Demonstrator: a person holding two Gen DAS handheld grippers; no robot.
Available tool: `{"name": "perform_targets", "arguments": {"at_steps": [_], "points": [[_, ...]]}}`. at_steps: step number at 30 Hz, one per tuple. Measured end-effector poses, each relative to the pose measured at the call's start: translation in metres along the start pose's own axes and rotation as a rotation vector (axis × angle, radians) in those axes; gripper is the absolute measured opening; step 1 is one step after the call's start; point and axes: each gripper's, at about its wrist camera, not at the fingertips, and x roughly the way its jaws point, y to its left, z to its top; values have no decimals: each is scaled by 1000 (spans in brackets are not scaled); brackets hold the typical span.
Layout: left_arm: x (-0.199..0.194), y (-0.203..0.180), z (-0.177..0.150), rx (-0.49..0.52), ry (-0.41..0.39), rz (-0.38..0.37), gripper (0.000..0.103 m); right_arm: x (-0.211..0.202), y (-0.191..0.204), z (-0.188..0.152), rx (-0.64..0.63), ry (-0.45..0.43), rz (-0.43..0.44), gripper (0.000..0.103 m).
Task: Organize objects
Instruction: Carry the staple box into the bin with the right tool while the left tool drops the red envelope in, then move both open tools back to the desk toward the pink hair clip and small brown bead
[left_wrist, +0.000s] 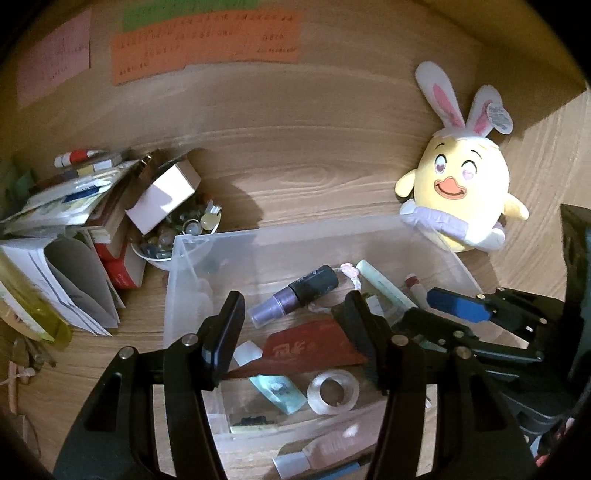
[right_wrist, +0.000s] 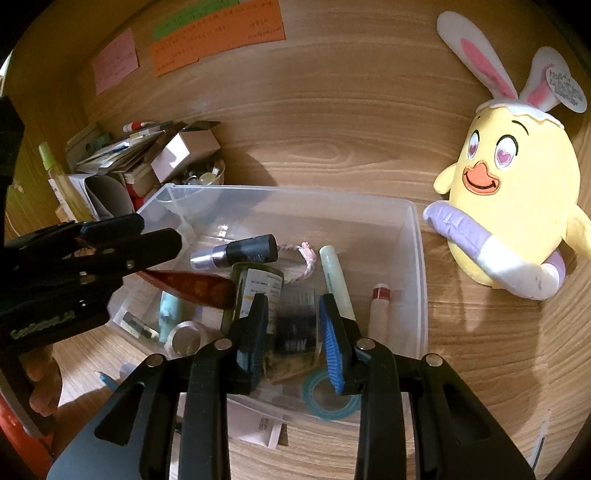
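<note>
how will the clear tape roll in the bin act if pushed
The tape roll lies flat on its side in the bin, so it would likely slide, not roll. It looks light, a thin hollow ring. Its glossy surface may be slippery, and neighbouring clutter could stop it quickly.

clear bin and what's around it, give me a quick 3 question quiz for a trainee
1. True or false: the plush chick sits inside the clear bin.
2. What is stuck on the wooden wall behind the bin? A) paper notes B) a clock C) a mirror
3. Fill in: the pads of the right hand-held gripper are ____ in colour.

Key: 1 false, it stands outside, beside the bin; 2 A; 3 blue.
</note>
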Motion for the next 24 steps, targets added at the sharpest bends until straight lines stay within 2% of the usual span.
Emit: {"name": "perform_targets", "arguments": {"at_steps": [1,3,7,9,11,15,18,24], "points": [[-3,0,0,2,-6,-1,56,0,0,0,3,0,2,41],[-8,-1,-1,2,-15,-4,56,-3,-1,-1,13,-7,14,51],[-21,2,-3,-4,-30,-11,56,-15,1,1,13,-39,29,58],[-29,4,-4,-7,-40,-10,57,-20,2,1,11,-52,34,60],[-36,5,-5,-8,-53,-3,64,-26,3,2,9,-63,41,61],[-51,10,-11,-10,-81,7,70,-39,7,-1,-5,-80,44,64],[-60,14,-18,-11,-89,12,73,-48,11,-6,-24,-93,37,67],[-70,20,-35,-16,-87,22,87,-63,15,-17,-39,-101,49,69]]}}
